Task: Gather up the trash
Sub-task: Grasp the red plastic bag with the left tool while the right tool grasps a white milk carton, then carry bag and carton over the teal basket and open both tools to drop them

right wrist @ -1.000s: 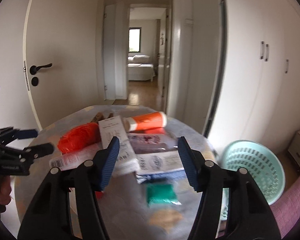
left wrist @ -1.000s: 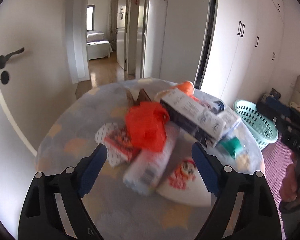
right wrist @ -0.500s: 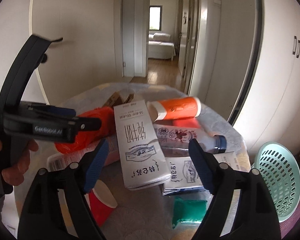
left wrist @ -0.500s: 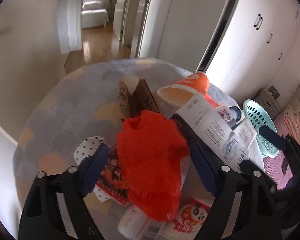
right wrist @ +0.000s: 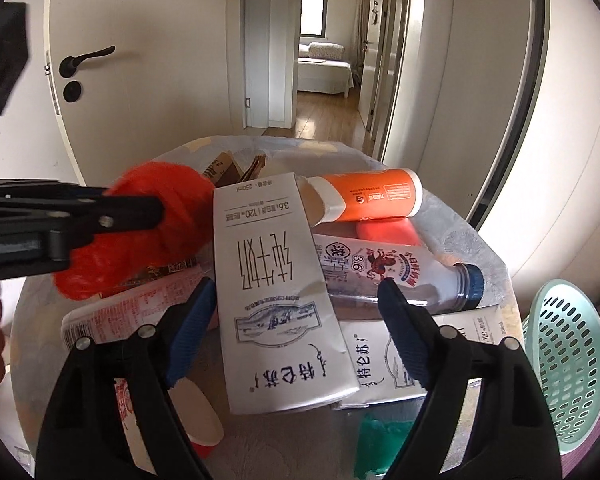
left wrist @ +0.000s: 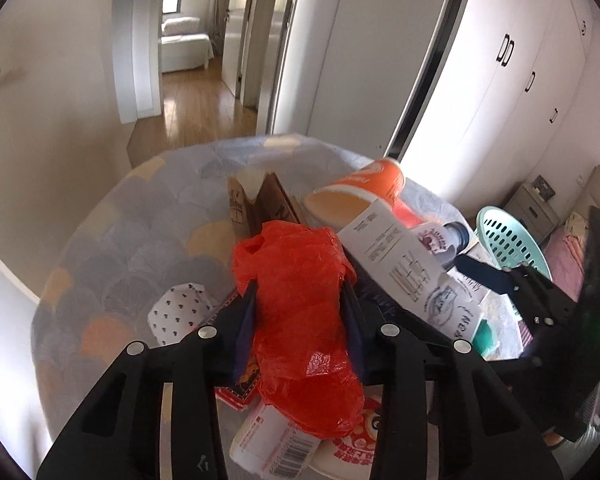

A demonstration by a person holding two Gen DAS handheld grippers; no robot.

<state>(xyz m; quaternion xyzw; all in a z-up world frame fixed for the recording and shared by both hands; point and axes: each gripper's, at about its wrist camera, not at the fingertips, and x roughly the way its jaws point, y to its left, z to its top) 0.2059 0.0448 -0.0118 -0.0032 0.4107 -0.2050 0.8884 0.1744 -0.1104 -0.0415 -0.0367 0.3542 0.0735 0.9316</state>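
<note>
A pile of trash lies on a round table. My left gripper is shut on a crumpled orange-red plastic bag; the bag also shows in the right wrist view. My right gripper is open, its fingers on either side of a white milk carton that lies on the pile; I cannot tell whether they touch it. An orange bottle, a labelled bottle with a blue cap and a second carton lie beside it.
A mint-green perforated basket stands on the floor to the right of the table. A brown paper bag, a red paper cup, a green wrapper and a heart-print paper also lie on the table. White cupboards stand at the right.
My left gripper moved forward over the pile and shut on the orange-red bag. My right gripper moved closer and now straddles the white carton.
</note>
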